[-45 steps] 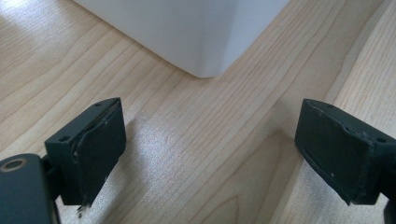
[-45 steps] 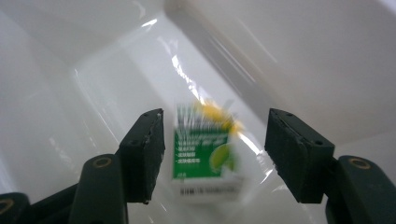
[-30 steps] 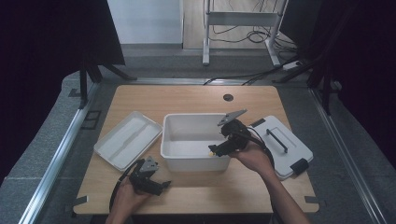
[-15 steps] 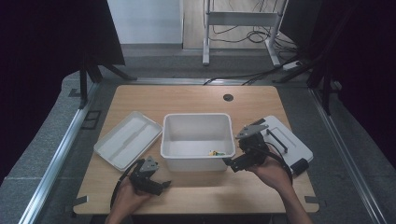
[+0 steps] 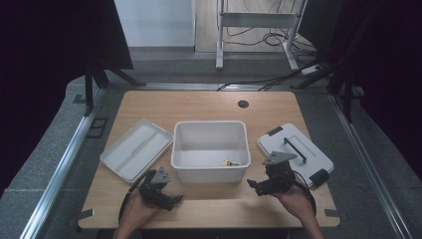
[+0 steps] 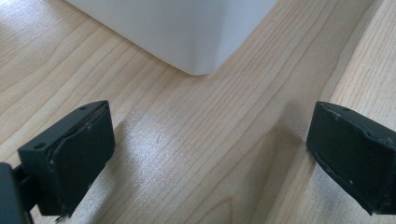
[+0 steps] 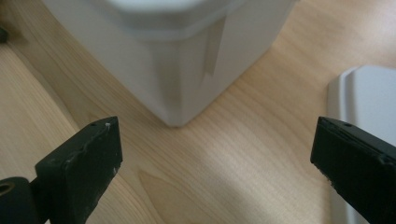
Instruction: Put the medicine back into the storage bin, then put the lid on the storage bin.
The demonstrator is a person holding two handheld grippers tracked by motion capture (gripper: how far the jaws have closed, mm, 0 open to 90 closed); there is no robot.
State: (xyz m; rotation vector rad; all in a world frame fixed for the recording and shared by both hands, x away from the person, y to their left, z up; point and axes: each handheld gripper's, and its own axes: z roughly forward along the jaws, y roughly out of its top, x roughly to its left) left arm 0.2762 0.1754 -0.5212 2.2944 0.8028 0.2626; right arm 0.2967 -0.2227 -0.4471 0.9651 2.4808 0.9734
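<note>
1. White bin (image 5: 210, 174): sits open-topped at the centre of the high view, front wall toward the person and within easy reach of both hands. Shows one near corner close ahead in each gripper view, so probably the thing being worked at.
2. Left gripper (image 5: 172, 200): rests low at the lower left of the high view, just short of the bin's front left corner. Jaws have just been opening and now stand wide apart with bare table (image 5: 199, 107) between them and nothing held. Looks parked, waiting its turn.
3. Right gripper (image 5: 255, 186): hangs at the lower right, just off the bin's front right corner and beside the grey case (image 5: 303, 159). Jaws have just been opening and are spread wide, gripping nothing, with only wood grain in the gap. Seems drawn clear of the bin so the hand is free for a next pick.
4. Small yellow-green item (image 5: 230, 163): lies on the bin floor at the front right, nearest the right gripper. Likely dropped there as the bin's contents. Too small to identify.
5. White lid (image 5: 132, 149): lies flat to the left of the bin, set aside so the opening stays free.
6. Grey case, right of the bin: closed, handle on top, near but apart from the bin wall.
7. Round hole (image 5: 243, 104): farther up the tabletop, unused.
</note>
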